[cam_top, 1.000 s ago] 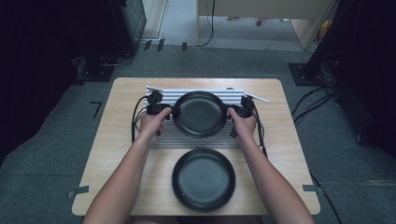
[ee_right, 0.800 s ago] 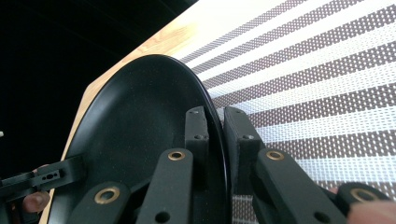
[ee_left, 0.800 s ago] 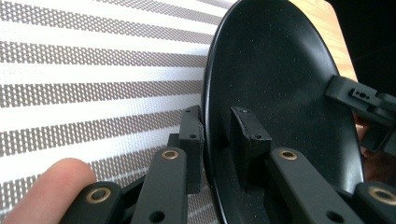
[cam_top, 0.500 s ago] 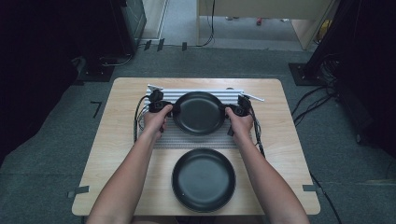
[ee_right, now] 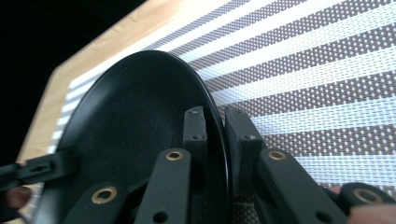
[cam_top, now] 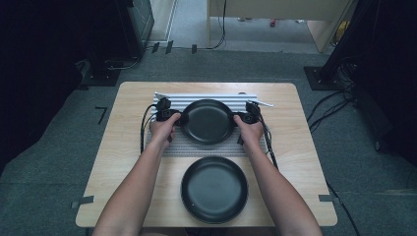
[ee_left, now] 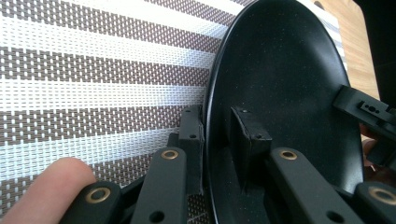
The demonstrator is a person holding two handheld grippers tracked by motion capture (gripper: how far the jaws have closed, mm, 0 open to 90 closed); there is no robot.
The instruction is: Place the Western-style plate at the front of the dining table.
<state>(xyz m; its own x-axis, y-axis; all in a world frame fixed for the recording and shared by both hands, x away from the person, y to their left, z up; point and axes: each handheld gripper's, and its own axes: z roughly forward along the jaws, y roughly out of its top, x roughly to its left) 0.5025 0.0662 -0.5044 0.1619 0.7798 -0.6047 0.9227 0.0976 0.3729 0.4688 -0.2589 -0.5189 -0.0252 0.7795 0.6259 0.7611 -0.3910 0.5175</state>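
— What sits between the jaws here?

— The rim of a black plate point(ee_left: 285, 88). The left gripper point(ee_left: 223, 144) has one jaw under the rim, against the striped mat point(ee_left: 93, 88), and the other jaw inside the dish, so the rim is pinched between them.

— And the mat?

— Brown and white woven stripes, spreading left of the plate. Bare wooden table point(ee_left: 355, 42) shows past it at the top right corner.

— Anything else?

— A fingertip point(ee_left: 44, 186) at the bottom left, beside the gripper's links. On the plate's far rim, at the right edge, the other gripper point(ee_left: 369, 112) reaches in, with a bit of hand behind it.
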